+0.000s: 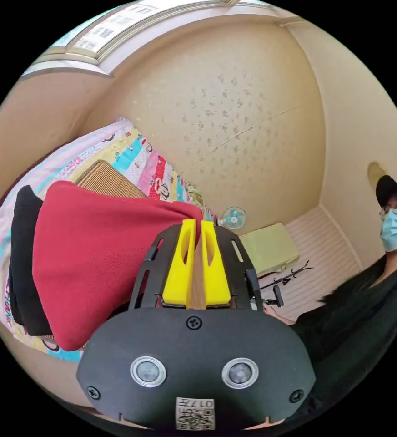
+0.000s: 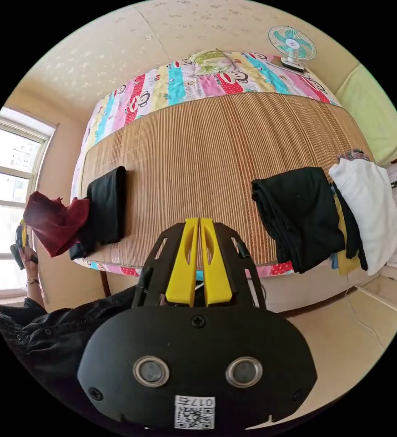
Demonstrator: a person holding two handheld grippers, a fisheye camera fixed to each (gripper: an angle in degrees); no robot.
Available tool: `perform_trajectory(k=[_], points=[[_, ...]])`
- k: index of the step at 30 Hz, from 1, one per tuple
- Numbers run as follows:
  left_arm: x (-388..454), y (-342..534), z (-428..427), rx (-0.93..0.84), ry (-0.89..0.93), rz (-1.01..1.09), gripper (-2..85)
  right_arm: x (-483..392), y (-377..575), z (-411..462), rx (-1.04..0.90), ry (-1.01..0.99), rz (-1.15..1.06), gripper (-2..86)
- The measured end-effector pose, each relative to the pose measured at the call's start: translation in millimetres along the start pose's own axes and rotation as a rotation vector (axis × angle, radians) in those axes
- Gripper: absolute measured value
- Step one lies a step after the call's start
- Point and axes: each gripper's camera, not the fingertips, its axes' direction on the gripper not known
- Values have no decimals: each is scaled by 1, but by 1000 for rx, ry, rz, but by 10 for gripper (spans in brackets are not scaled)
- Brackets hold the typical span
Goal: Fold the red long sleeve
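Left gripper [image 1: 198, 227], jaws clamped on the red long sleeve [image 1: 98, 255], holds it above a folded black garment [image 1: 23, 255]; right gripper [image 2: 199, 225], jaws together, empty, faces the bamboo mat [image 2: 207, 150].

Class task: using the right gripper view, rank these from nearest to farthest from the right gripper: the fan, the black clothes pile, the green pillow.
From the right gripper:
1. Black clothes pile, at the mat's near edge, to its right.
2. Green pillow, at the bed's far side, straight ahead.
3. Fan, far right corner; close to the pillow's range, slightly beyond.
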Motion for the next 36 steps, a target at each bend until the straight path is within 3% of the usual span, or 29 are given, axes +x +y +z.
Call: perform_trajectory(k=[4, 9, 14, 17, 21, 22, 23, 26, 29, 31, 33, 36], points=[[121, 36, -58, 133, 444, 345, 7, -32, 6, -50, 186, -271, -253, 13], [226, 68, -59, 176, 984, 662, 7, -79, 23, -136, 422, -479, -578, 46], [288, 119, -9, 151, 1331, 631, 7, -90, 60, -225, 699, -683, -783, 108], [330, 174, 49, 36, 1552, 585, 8, -101, 67, -232, 613, -664, -852, 161], [377, 269, 133, -151, 1673, 443, 10, -121, 63, -178, 215, -828, -951, 182], [385, 296, 152, -209, 1670, 406, 12, -123, 68, -167, 154, -878, -986, 74], [388, 308, 160, -238, 1661, 392, 13, -121, 72, -166, 156, -911, -1008, 21], [391, 354, 171, -370, 1484, 399, 21, -101, 95, -189, 368, -709, -899, 5], [375, 377, 155, -477, 953, 391, 34, -87, 114, -230, 533, -572, -829, 4], [366, 398, 139, -472, 394, 387, 45, -99, 125, -246, 570, -447, -816, 9], [370, 418, 136, -431, 135, 371, 98, -117, 131, -247, 581, -302, -824, 15], [400, 464, 159, -464, 148, 397, 158, -138, 130, -246, 574, -193, -813, 29]])
